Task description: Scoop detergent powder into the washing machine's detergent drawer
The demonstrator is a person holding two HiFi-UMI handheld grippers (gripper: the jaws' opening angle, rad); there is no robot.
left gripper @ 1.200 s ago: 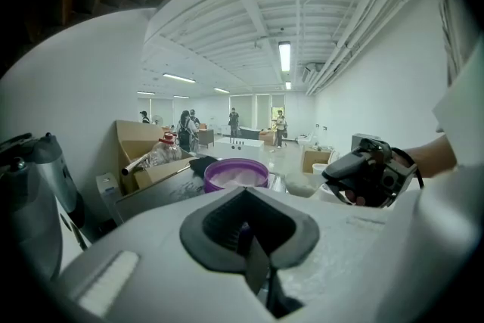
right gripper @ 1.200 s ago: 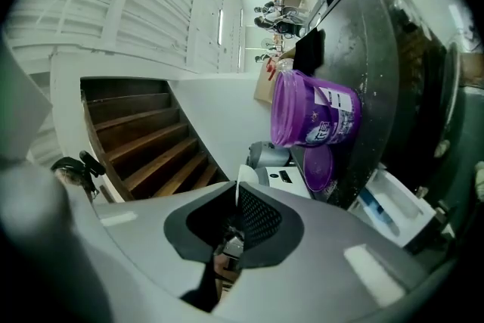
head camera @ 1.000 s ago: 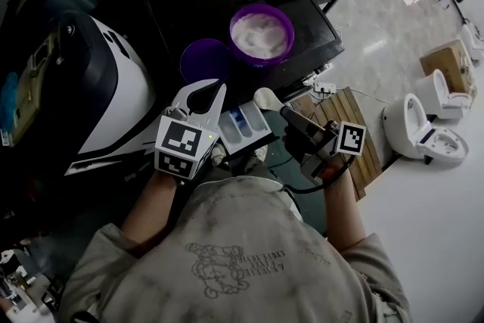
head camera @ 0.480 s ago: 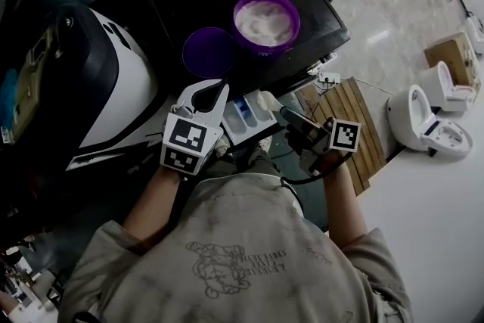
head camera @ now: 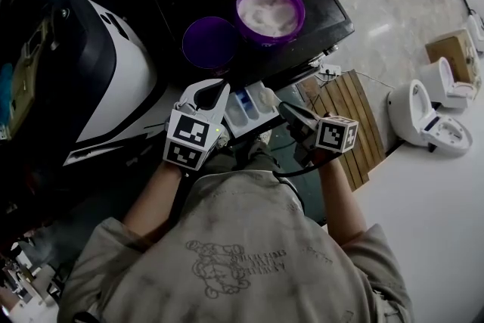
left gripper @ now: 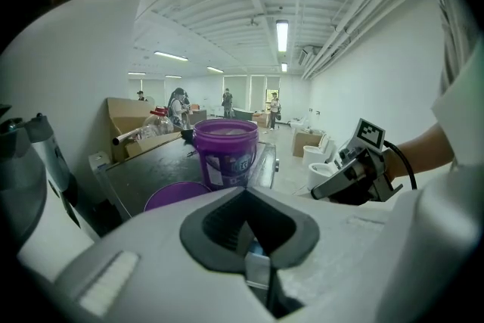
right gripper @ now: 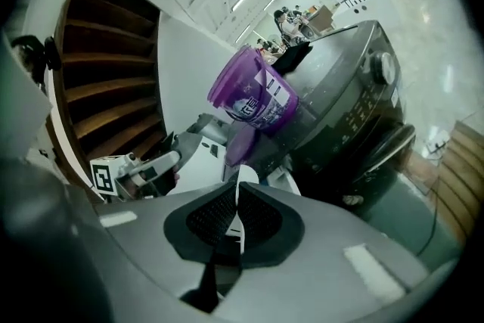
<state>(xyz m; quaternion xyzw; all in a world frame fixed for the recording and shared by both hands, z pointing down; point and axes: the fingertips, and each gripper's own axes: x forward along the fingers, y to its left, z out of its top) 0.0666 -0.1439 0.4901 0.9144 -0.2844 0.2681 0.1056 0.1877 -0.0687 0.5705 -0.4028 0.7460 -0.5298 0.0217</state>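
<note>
The white plastic scoop [right gripper: 246, 178] is pinched by its thin handle between the fingers [right gripper: 265, 219] of the right gripper [right gripper: 236, 191], with its bowl just past their tips. It hangs over the white detergent drawer with blue compartments [head camera: 251, 113], which is pulled out, its left edge between the fingers [head camera: 220, 104] of the left gripper [head camera: 204, 89]. Well beyond both pairs of fingertips, the open purple plastic tub [right gripper: 249, 98] of white detergent powder [head camera: 268, 11] stands upright on the dark washing machine [right gripper: 355, 110].

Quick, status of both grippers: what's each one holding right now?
Left gripper: jaws closed on the edge of the white detergent drawer.
Right gripper: jaws closed on the handle of the white plastic scoop.
</note>
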